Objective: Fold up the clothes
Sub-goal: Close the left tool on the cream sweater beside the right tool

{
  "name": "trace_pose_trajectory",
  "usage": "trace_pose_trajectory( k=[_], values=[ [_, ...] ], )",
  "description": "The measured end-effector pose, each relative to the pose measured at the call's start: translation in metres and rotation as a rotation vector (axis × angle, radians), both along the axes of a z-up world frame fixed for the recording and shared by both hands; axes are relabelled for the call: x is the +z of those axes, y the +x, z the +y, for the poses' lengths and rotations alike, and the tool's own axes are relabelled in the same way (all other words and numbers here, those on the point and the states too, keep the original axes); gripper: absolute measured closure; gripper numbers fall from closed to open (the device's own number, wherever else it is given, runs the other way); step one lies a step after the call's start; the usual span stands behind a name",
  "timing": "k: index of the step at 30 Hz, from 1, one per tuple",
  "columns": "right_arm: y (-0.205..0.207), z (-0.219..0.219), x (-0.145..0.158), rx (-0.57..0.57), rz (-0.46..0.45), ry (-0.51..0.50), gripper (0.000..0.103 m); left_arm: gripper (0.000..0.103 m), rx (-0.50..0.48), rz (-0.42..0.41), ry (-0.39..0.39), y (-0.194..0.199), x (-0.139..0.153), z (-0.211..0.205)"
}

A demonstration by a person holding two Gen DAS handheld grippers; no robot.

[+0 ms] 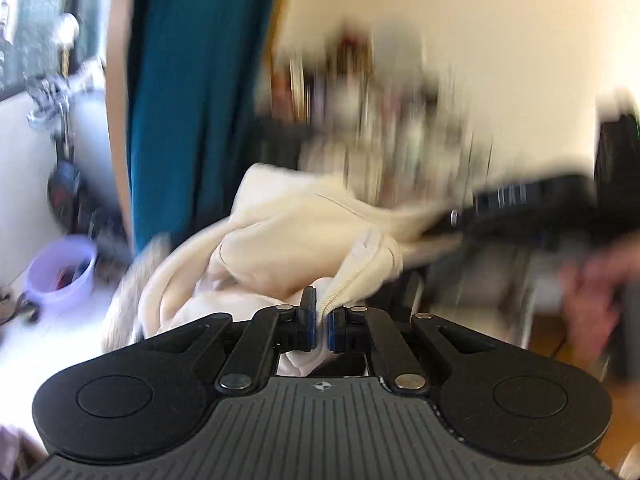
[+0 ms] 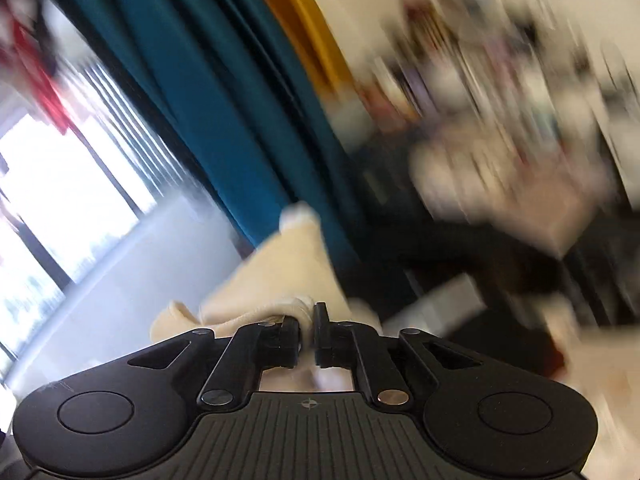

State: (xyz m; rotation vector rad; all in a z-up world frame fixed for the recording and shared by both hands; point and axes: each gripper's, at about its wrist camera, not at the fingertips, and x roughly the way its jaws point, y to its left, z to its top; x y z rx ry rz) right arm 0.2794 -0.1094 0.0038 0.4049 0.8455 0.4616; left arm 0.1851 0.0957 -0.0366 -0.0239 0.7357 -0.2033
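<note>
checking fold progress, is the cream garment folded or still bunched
Bunched: the cream garment hangs in loose, rumpled heaps from the left tongs.

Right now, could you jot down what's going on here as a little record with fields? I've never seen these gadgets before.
garment: cream sweatshirt, bunched and lifted
left gripper: jaws shut on a ribbed edge of the sweatshirt
right gripper: cream fabric between its jaws; in the left view it reaches the sweatshirt from the right
background: teal curtain, lilac bowl, blurred shelves
image quality: heavy motion blur
fold stage: not yet folded
</note>
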Motion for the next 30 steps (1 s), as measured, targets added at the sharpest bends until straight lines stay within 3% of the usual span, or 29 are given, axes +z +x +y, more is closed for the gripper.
trace_pose_trajectory(
  k=[2,4,6,10,12,14,16,20,22,23,30],
  values=[
    [0.001,0.008,-0.059,0.084,0.202,-0.152,0.084,0.097,0.000,0.128,0.044,-0.004,-0.051,-0.009],
    [-0.006,0.011,-0.100,0.140,0.301,-0.258,0.083,0.098,-0.001,0.257,0.089,-0.007,-0.101,-0.018],
    [-0.018,0.016,-0.117,0.174,0.291,-0.343,0.070,0.098,-0.006,0.283,0.094,-0.020,-0.117,-0.024],
    [-0.032,0.040,-0.117,0.328,0.118,-0.440,0.059,0.097,-0.034,0.234,0.114,-0.027,-0.113,-0.030],
    [-0.033,0.061,-0.115,0.398,0.054,-0.420,0.052,0.097,-0.026,0.223,0.100,-0.034,-0.107,-0.026],
    [-0.027,0.085,-0.117,0.454,0.061,-0.372,0.044,0.097,-0.022,0.207,0.099,-0.042,-0.103,-0.022],
    [-0.017,0.108,-0.123,0.491,0.101,-0.323,0.043,0.097,-0.031,0.180,0.124,-0.049,-0.099,-0.023],
    [0.011,0.133,-0.147,0.386,0.281,-0.204,0.044,0.097,-0.030,0.169,0.128,-0.056,-0.094,-0.019],
    [0.022,0.137,-0.155,0.312,0.317,-0.180,0.067,0.097,-0.017,0.165,0.122,-0.058,-0.093,-0.015],
    [0.027,0.136,-0.158,0.286,0.320,-0.162,0.090,0.097,-0.007,0.161,0.115,-0.059,-0.091,-0.012],
    [0.057,0.069,-0.139,-0.115,0.168,0.000,0.092,0.097,0.009,0.103,0.099,-0.062,-0.078,-0.001]
  ],
)
